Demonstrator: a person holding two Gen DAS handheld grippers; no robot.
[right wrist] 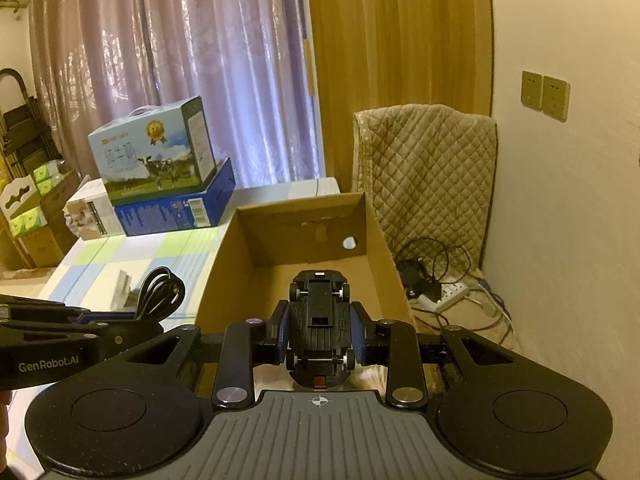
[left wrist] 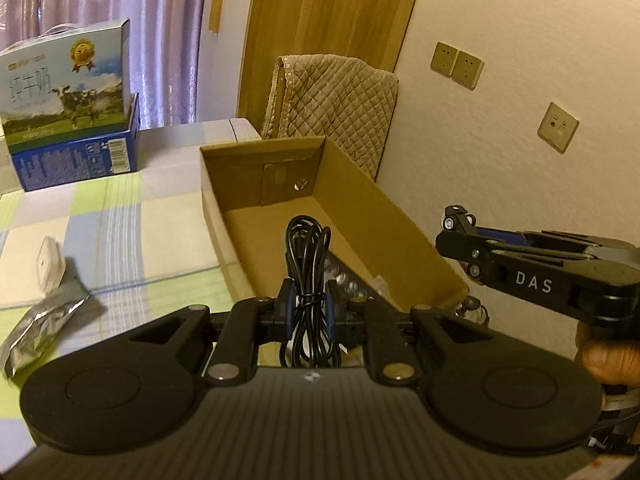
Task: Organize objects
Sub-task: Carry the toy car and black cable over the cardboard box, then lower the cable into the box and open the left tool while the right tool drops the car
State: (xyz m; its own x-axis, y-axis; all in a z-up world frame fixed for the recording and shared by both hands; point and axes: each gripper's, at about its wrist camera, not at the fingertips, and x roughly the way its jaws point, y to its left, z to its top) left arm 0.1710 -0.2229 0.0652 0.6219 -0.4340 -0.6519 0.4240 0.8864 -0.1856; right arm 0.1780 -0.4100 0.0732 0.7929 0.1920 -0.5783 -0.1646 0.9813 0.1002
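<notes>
The left gripper (left wrist: 307, 307) points level toward the box, its blue pads clamped on a bundled black cable (left wrist: 308, 280), a glossy cord looped long and cinched at the middle by a thin tie. The loops stick out past the fingertips, over the near end of the box (left wrist: 360, 200).

The right gripper (right wrist: 320, 330) is also held level, aimed into the box from its near end. Its pads grip a black toy car (right wrist: 319, 320) by the sides, belly up, so the ribbed plastic chassis, axles and four small wheels face the camera. In the left view this gripper comes in from the right, with a thumb (left wrist: 604, 356) wrapped at its handle.

The box is open, plain brown corrugated cardboard, long and rectangular, with a round hole in its far wall. It sits on a table (left wrist: 120, 216) covered in a checked cloth of pale green, blue and cream. On the cloth to the left lie a crinkled silver pouch (left wrist: 44, 328) and a small white object (left wrist: 48, 264).

Farther back, a glossy milk carton (right wrist: 152, 152) printed with cows is stacked on a blue carton (right wrist: 176, 204). A quilted beige cloth (right wrist: 424, 176) hangs behind the box.
</notes>
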